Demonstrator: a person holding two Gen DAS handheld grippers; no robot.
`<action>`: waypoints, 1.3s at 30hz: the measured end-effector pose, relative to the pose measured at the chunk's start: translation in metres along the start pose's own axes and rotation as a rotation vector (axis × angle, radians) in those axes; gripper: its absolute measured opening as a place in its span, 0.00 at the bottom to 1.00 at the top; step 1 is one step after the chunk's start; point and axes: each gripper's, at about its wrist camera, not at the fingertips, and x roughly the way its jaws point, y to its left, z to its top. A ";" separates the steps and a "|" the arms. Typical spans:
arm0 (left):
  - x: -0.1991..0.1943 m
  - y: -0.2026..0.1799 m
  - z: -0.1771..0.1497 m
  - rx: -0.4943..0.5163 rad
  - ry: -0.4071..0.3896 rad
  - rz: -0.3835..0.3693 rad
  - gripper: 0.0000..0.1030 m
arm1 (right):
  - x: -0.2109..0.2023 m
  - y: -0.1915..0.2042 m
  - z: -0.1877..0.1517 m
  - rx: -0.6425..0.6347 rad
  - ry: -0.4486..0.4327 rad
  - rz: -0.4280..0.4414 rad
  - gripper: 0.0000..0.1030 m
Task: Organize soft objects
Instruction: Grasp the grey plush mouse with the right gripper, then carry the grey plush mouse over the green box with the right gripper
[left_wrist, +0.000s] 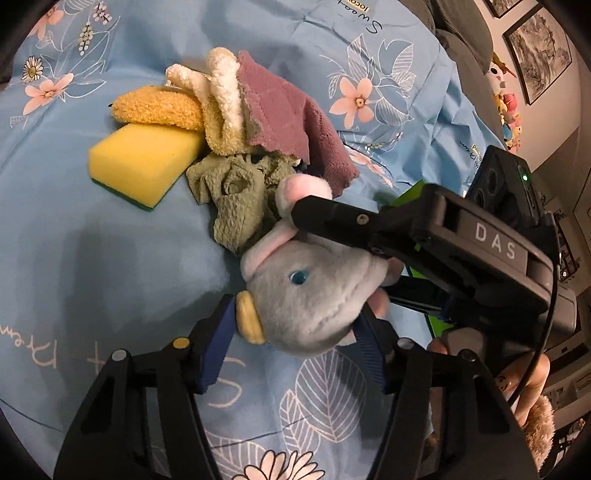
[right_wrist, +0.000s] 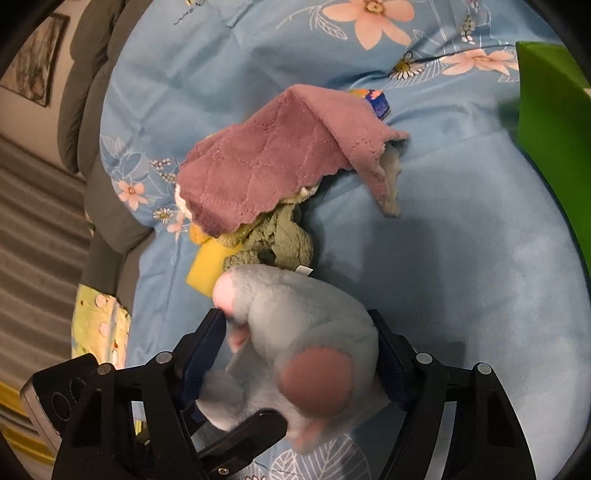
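Note:
A grey plush elephant (left_wrist: 314, 291) with pink ears lies on the blue flowered sheet (left_wrist: 92, 240). My left gripper (left_wrist: 299, 325) is closed around its head. My right gripper (right_wrist: 299, 350) is closed around its body (right_wrist: 306, 332); the right gripper also shows in the left wrist view (left_wrist: 424, 236), reaching in from the right. Beyond the elephant is a pile: a mauve cloth (left_wrist: 284, 114) (right_wrist: 266, 162), a green crinkled cloth (left_wrist: 236, 195) (right_wrist: 280, 240), cream and yellow towels (left_wrist: 221, 99), and a yellow sponge (left_wrist: 144, 162) (right_wrist: 207, 266).
A green box (right_wrist: 550, 122) stands at the right edge of the sheet. A grey cushion (right_wrist: 96, 74) borders the sheet on the far side. Small plush toys (left_wrist: 506, 107) and framed pictures (left_wrist: 539, 55) are by the wall.

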 end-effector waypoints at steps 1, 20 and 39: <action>-0.001 0.000 0.000 0.001 -0.004 -0.002 0.58 | -0.001 0.004 -0.001 -0.012 -0.008 -0.004 0.73; -0.061 -0.031 0.008 0.126 -0.185 -0.006 0.58 | -0.062 0.064 -0.020 -0.135 -0.270 0.048 0.72; -0.082 -0.042 0.009 0.160 -0.231 -0.020 0.58 | -0.086 0.082 -0.027 -0.169 -0.347 0.039 0.72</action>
